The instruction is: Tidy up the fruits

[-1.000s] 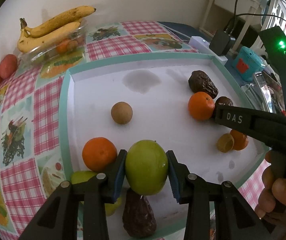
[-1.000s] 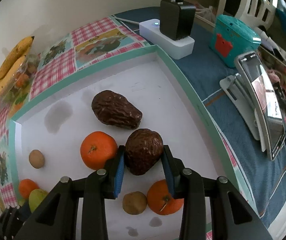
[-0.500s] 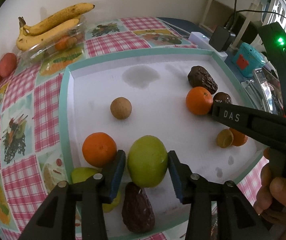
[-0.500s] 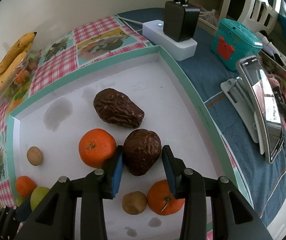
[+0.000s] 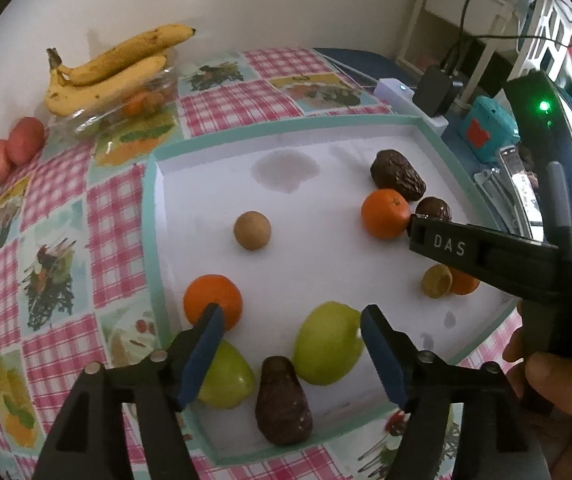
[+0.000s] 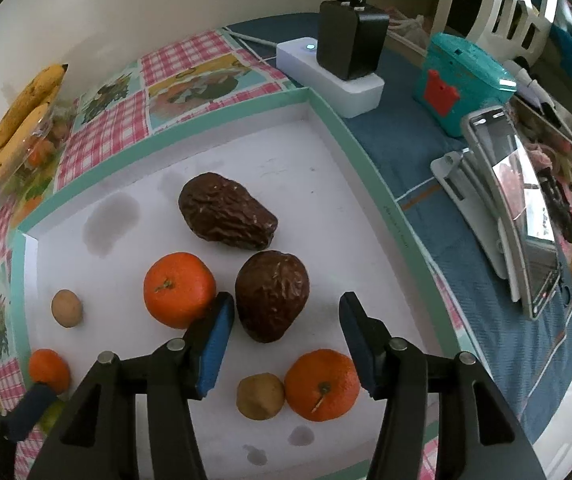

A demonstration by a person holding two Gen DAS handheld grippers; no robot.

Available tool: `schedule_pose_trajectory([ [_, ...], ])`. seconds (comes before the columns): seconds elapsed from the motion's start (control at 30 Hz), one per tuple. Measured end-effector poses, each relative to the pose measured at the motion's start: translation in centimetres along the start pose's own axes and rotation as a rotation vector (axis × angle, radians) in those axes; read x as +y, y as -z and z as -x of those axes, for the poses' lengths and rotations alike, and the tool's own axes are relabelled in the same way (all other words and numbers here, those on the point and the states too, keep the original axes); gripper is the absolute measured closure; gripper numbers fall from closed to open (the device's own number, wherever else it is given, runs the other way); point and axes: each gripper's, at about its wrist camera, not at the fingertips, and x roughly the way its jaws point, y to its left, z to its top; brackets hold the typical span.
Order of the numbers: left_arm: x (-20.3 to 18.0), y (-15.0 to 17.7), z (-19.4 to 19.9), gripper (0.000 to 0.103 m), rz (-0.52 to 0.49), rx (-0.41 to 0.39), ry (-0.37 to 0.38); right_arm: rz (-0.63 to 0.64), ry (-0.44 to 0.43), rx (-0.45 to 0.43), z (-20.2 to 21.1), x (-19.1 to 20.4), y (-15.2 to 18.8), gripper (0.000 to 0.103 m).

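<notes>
Down at the near edge of the white tray [image 5: 205, 184], the left wrist view shows the left gripper [image 5: 290, 322] with its jaws spread wide and nothing between the blue pads. A green apple [image 5: 328, 344] sits on the tray floor just inside the right pad, apparently touching it or nearly so, and clear of the left one. Beside it lies a dark avocado [image 5: 283, 402], touching the apple's lower left, and a second green apple [image 5: 225, 380] rests further left, partly behind the left finger. An orange [image 5: 213, 300] sits just beyond that finger's tip. A small brown round fruit [image 5: 252, 230] lies alone near the tray's middle. Across the tray, the right gripper's black finger crosses in front of another orange [image 5: 384, 213] and two more dark avocados. Off the tray, bananas [image 5: 113, 68] lie on a clear box on the checked tablecloth [image 5: 57, 200]. Turning to the right wrist view, the right gripper [image 6: 283, 334] is likewise open, its pads standing apart on either side of a wrinkled dark avocado [image 6: 271, 294] without squeezing it; the left pad is just beside the fruit and the right pad is well clear. A larger avocado [image 6: 225, 210] lies behind it, touching or nearly so. One orange [image 6: 177, 294] sits just left of the left pad, and another orange [image 6: 322, 384] lies nearer, touching a small brown fruit [image 6: 259, 396].
</notes>
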Motion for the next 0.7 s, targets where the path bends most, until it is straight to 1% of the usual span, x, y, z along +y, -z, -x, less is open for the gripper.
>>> schedule_pose_trajectory([
  [0.03,0.2,0.0,0.2,0.024,0.006,-0.002,-0.001,0.002,0.002,-0.001,0.1,0.0,0.0,0.045],
  [0.07,0.3,0.0,0.3,0.024,0.009,-0.003,-0.003,0.002,0.003,-0.004,0.3,0.0,0.0,0.039],
  [0.13,0.6,-0.1,0.9,0.02,0.019,-0.015,-0.012,0.007,0.009,-0.011,0.6,0.0,-0.1,0.034],
  [0.23,1.4,-0.3,1.6,0.004,0.044,-0.034,-0.029,0.01,0.011,-0.02,1.1,0.1,-0.1,0.033],
  [0.27,1.6,-0.4,1.8,0.003,0.052,-0.04,-0.035,0.01,0.014,-0.024,1.3,0.1,-0.2,0.033],
  [0.33,2.6,-0.5,2.3,0.002,0.088,-0.059,-0.091,0.011,0.022,-0.028,1.5,0.0,-0.2,0.033],
  [0.37,3.1,-0.5,2.6,0.001,0.103,-0.073,-0.135,0.011,0.025,-0.03,1.6,0.0,-0.2,0.031],
  [0.43,4.3,-0.6,2.9,0.0,0.14,-0.093,-0.182,0.009,0.026,-0.037,1.9,0.0,-0.2,0.027],
  [0.47,4.8,-0.6,2.9,0.0,0.159,-0.097,-0.19,0.008,0.024,-0.041,2.1,0.0,-0.1,0.023],
  [0.5,5.9,-0.5,2.9,0.0,0.208,-0.101,-0.204,0.006,0.018,-0.046,2.3,0.0,-0.1,0.023],
  [0.6,8.6,-0.2,2.9,0.0,0.308,-0.106,-0.239,0.006,0.005,-0.058,2.8,0.3,-0.1,0.022],
  [0.7,10.4,0.3,2.9,0.0,0.366,-0.108,-0.273,0.019,-0.012,-0.075,3.2,1.0,0.0,0.02],
])
